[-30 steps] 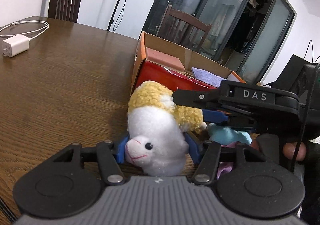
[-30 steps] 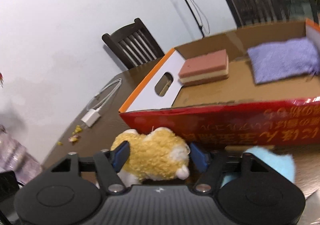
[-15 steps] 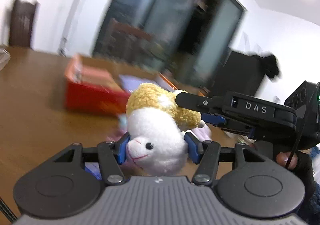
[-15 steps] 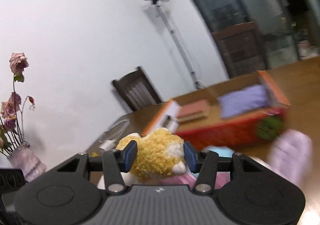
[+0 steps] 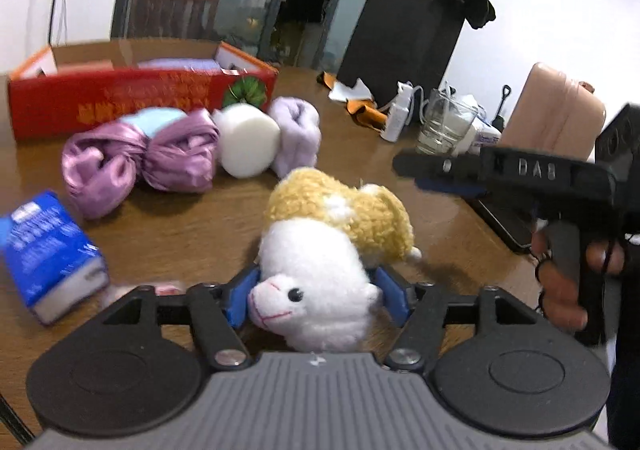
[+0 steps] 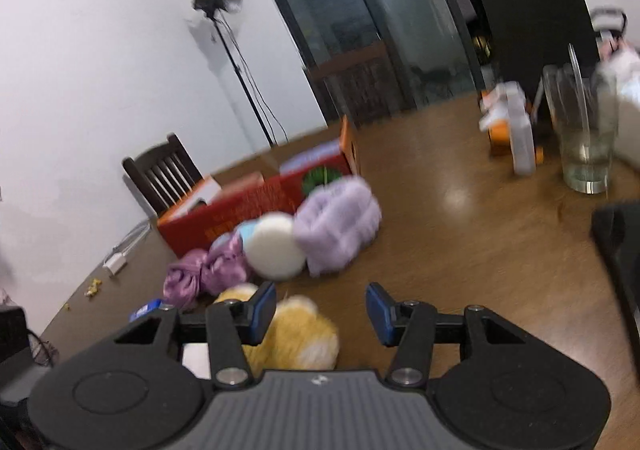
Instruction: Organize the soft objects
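Observation:
My left gripper point(image 5: 316, 300) is shut on a plush sheep point(image 5: 320, 250) with a white head and yellow woolly back, held above the table. My right gripper point(image 6: 320, 308) is open and empty; the sheep point(image 6: 296, 338) lies just below and left of it. It also shows in the left wrist view point(image 5: 448, 174), off to the sheep's right. On the table lie a shiny purple cloth bundle point(image 5: 136, 166), a white foam puck point(image 5: 248, 146), a lilac fluffy roll point(image 5: 296, 136) and a light blue soft piece point(image 5: 152, 118). A red cardboard box point(image 5: 120, 98) holds a purple cloth point(image 5: 180, 64).
A blue tissue pack point(image 5: 44, 250) lies at the left. A glass point(image 5: 444, 126), a small white bottle point(image 5: 394, 120), a pink case point(image 5: 556, 114) and a black speaker point(image 5: 404, 38) stand at the right. A laptop edge point(image 6: 620, 246) and a chair point(image 6: 164, 174) show in the right wrist view.
My right gripper has let go of the sheep and opened, drawing away to the right. My left gripper still holds the sheep and has swung back from the box.

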### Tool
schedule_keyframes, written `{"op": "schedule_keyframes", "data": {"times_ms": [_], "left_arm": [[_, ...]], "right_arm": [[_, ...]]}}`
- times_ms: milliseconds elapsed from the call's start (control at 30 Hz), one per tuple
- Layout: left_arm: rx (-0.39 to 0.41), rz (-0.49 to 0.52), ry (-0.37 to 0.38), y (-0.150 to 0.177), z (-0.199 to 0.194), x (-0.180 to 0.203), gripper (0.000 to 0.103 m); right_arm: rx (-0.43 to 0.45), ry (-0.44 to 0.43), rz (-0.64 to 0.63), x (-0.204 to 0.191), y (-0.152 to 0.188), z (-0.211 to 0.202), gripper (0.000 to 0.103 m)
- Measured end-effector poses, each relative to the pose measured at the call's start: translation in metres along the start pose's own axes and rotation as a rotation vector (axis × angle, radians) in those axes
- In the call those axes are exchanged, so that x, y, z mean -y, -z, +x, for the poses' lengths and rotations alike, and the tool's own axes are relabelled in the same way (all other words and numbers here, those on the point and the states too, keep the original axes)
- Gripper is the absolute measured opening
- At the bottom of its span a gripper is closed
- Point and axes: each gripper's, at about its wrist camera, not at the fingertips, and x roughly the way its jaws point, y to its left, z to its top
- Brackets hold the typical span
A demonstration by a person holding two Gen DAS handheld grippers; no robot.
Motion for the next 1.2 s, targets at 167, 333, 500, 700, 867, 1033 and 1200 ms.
{"op": "schedule_keyframes", "data": {"times_ms": [167, 333, 500, 700, 867, 1033, 1200], "left_arm": [[0.036, 0.007, -0.134, -0.005, -0.009, -0.007, 0.074], [0.094, 0.055, -0.373, -0.021, -0.004, -0.006, 0.070], [0.141, -0.066, -0.291, -0.034, -0.001, -0.020, 0.070], [0.163, -0.111, -0.256, -0.039, -0.024, -0.025, 0.075], [0.096, -0.233, -0.166, -0.017, -0.051, -0.032, 0.078], [0.026, -0.330, -0.013, -0.005, -0.035, -0.028, 0.076], [0.010, -0.315, -0.028, 0.001, -0.028, -0.032, 0.062]], "right_arm": [[-0.015, -0.053, -0.007, 0.002, -0.013, 0.025, 0.045], [-0.104, -0.049, -0.050, -0.002, 0.005, 0.025, 0.036], [-0.184, -0.249, -0.133, -0.029, 0.027, 0.006, 0.032], [-0.218, -0.339, -0.159, -0.051, 0.037, 0.011, 0.032], [-0.116, -0.235, -0.079, -0.025, 0.006, 0.003, 0.033], [-0.116, -0.264, -0.073, -0.029, -0.009, 0.041, 0.053], [-0.181, -0.258, -0.003, -0.034, -0.006, 0.071, 0.049]]}}
